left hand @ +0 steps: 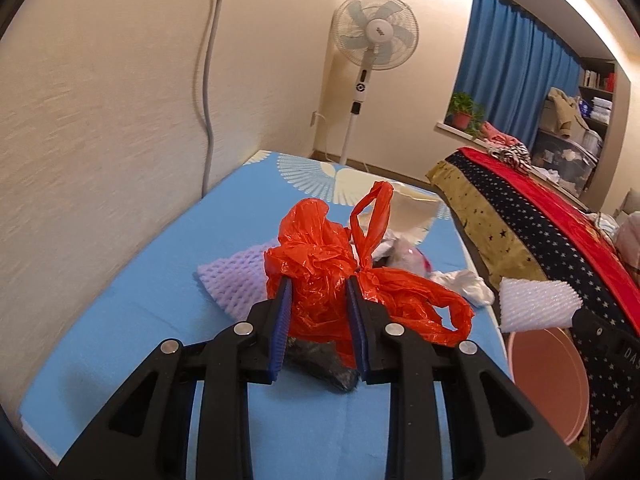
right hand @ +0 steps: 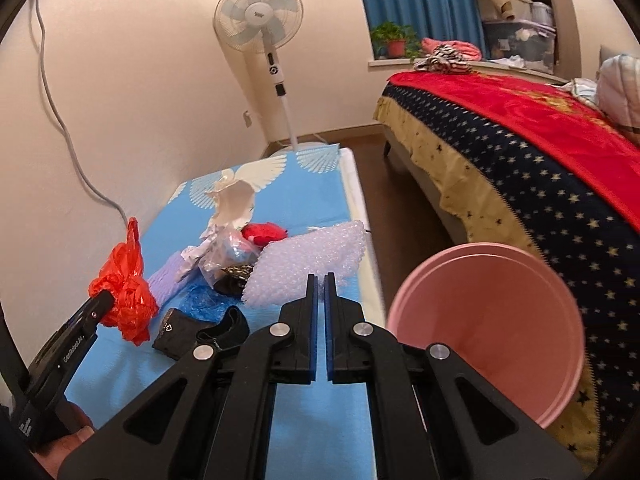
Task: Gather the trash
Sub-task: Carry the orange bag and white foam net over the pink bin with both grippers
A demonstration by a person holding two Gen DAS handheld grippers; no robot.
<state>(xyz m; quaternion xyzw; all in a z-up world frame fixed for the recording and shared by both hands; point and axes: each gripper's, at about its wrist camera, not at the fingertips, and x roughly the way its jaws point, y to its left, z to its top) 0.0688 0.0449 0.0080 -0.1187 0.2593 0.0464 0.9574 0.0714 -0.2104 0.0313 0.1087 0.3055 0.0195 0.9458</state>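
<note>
My left gripper (left hand: 319,285) is shut on a crumpled red plastic bag (left hand: 320,264) and holds it above the blue table (left hand: 132,300); the bag also shows in the right wrist view (right hand: 124,296). My right gripper (right hand: 320,280) is shut on a sheet of white bubble wrap (right hand: 308,262), which also shows in the left wrist view (left hand: 538,304). A pink bucket (right hand: 480,332) stands on the floor right of the table, below the bubble wrap.
More trash lies on the table: a purple foam net (left hand: 236,280), a black wrapper (right hand: 176,330), blue film (right hand: 204,300), crumpled paper and clear plastic (right hand: 228,240). A bed (right hand: 540,168) stands right. A fan (right hand: 260,20) stands behind.
</note>
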